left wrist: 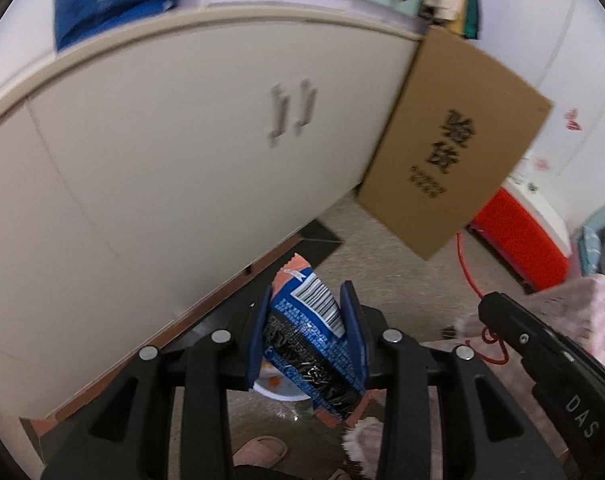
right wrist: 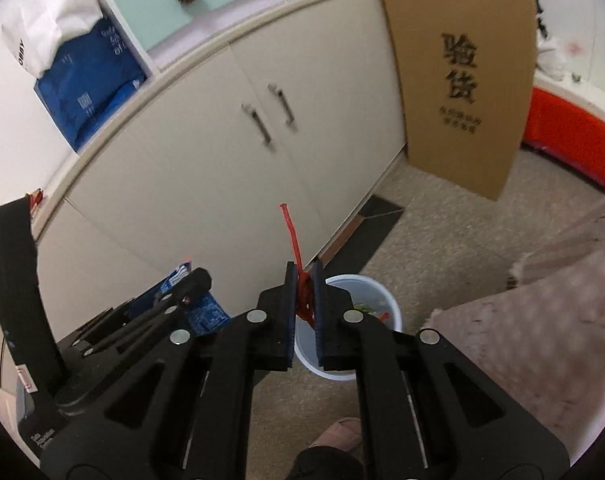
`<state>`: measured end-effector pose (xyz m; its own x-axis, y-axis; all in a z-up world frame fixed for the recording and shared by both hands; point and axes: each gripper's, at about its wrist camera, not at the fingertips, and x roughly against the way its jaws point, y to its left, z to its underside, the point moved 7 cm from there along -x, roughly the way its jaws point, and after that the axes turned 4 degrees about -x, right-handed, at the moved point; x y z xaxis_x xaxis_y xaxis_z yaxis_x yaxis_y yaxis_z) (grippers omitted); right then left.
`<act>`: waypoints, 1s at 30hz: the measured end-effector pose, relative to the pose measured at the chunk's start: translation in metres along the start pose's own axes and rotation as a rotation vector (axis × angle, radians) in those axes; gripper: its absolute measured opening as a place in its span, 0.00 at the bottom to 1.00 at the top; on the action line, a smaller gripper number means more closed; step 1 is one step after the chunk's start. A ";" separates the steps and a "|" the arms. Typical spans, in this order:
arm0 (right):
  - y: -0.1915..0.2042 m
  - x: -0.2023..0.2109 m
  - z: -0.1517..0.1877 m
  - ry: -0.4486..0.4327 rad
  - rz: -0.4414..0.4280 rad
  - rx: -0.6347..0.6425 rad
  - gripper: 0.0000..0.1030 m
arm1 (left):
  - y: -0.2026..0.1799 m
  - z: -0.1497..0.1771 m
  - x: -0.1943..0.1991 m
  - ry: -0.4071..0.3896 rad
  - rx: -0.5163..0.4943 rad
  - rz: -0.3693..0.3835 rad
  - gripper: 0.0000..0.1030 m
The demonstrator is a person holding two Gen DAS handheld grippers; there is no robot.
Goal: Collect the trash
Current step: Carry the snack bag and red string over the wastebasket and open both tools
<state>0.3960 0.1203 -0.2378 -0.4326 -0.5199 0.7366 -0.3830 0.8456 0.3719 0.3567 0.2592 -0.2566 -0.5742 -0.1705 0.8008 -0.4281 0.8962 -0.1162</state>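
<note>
Left wrist view: a blue-and-orange snack wrapper is clamped between the pads of the left hand-held gripper, above a white trash bin on the floor. Right wrist view: the right hand-held gripper is clenched on a red string over the same bin, before cream cabinet doors and a leaning cardboard box.

Bin partly behind jaws

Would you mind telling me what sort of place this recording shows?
Probably a lived-in room at home: cream cabinet doors, a slipper on the carpeted floor, and a small white bin.
</note>
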 end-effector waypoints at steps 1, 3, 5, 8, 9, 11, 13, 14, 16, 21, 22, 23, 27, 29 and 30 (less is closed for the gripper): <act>0.002 -0.012 0.000 0.014 0.003 -0.001 0.10 | 0.008 0.001 -0.008 0.011 0.010 -0.017 0.33; 0.004 -0.030 0.001 0.026 0.005 -0.002 0.37 | 0.019 0.003 -0.019 0.029 0.022 -0.035 0.33; -0.001 -0.035 0.003 0.013 0.033 0.000 0.60 | 0.027 0.006 -0.031 0.050 0.029 -0.049 0.33; -0.005 -0.040 0.008 0.026 0.029 -0.019 0.60 | 0.029 0.010 -0.039 0.066 0.029 -0.055 0.33; -0.007 -0.039 0.009 0.025 0.035 -0.020 0.60 | 0.029 0.011 -0.042 0.071 0.027 -0.055 0.33; -0.012 -0.035 0.011 0.019 0.056 -0.016 0.60 | 0.027 0.012 -0.044 0.077 0.027 -0.053 0.33; -0.016 -0.031 0.011 0.012 0.087 -0.015 0.60 | 0.024 0.011 -0.048 0.080 0.025 -0.051 0.33; -0.018 -0.029 0.011 0.008 0.093 -0.016 0.61 | 0.021 0.011 -0.049 0.083 0.024 -0.049 0.33; -0.021 -0.025 0.011 -0.003 0.116 -0.012 0.62 | 0.018 0.012 -0.048 0.084 0.019 -0.041 0.34; -0.027 -0.015 0.011 -0.030 0.149 -0.010 0.63 | 0.010 0.010 -0.044 0.077 0.007 -0.032 0.34; -0.027 -0.013 0.011 -0.038 0.154 -0.009 0.63 | 0.009 0.010 -0.043 0.075 0.004 -0.030 0.34; -0.028 -0.011 0.010 -0.045 0.156 -0.010 0.63 | 0.007 0.010 -0.042 0.073 0.000 -0.031 0.34; -0.032 0.002 0.007 -0.092 0.175 -0.017 0.64 | 0.003 0.007 -0.037 0.063 -0.006 -0.030 0.34; -0.035 0.006 0.006 -0.105 0.181 -0.029 0.65 | 0.000 0.005 -0.035 0.055 -0.008 -0.028 0.34; -0.036 0.007 0.004 -0.107 0.184 -0.035 0.66 | -0.002 0.004 -0.034 0.048 -0.009 -0.024 0.35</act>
<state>0.4031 0.0858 -0.2483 -0.5772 -0.3645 0.7307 -0.2616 0.9302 0.2574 0.3740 0.2619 -0.2856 -0.5299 -0.1720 0.8305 -0.4346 0.8959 -0.0918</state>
